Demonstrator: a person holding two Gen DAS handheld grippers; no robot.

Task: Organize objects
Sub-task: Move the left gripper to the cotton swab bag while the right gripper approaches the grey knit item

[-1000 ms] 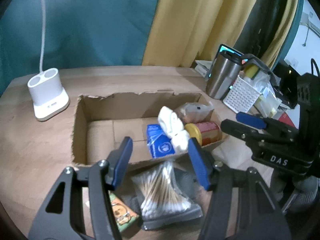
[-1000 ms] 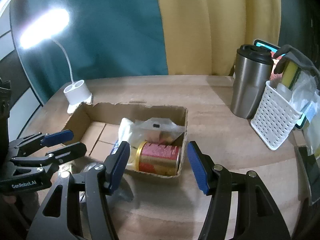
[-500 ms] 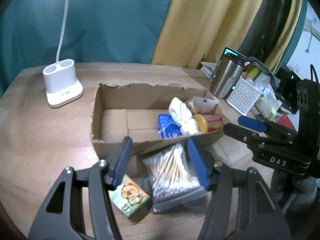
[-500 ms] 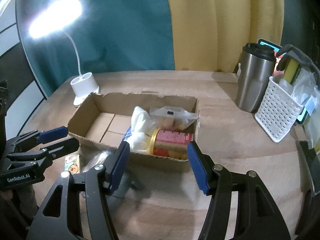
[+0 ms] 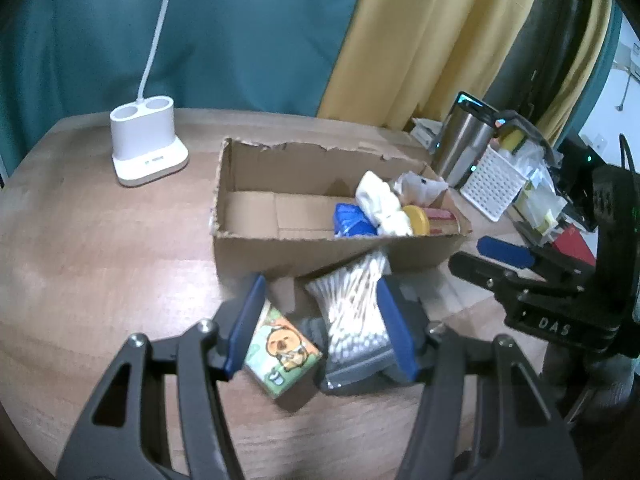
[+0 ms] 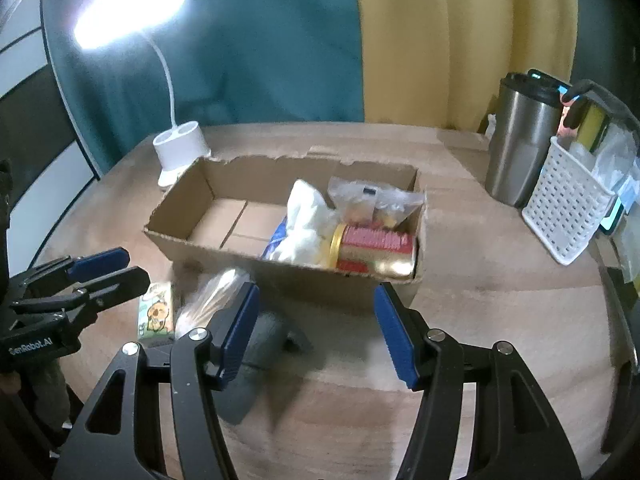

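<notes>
Hovering wide open, left tongs (image 5: 320, 326) nearest the cotton swab bag (image 5: 356, 320) lying on the bench (image 5: 100, 248) just before the cardboard box (image 5: 320, 256), long axis pointing boxward; right tongs (image 6: 316, 330) equally wide, empty, farther off.

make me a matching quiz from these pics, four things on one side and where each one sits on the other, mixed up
Things:
1. cotton swabs
2. can
3. lamp base
4. steel mug

Places:
A. beside the white basket
B. inside the cardboard box, right end
C. on the table, left of the box
D. on the table in front of the box, between the left gripper fingers

Pairs: 1-D, 2-B, 3-C, 4-A
</notes>
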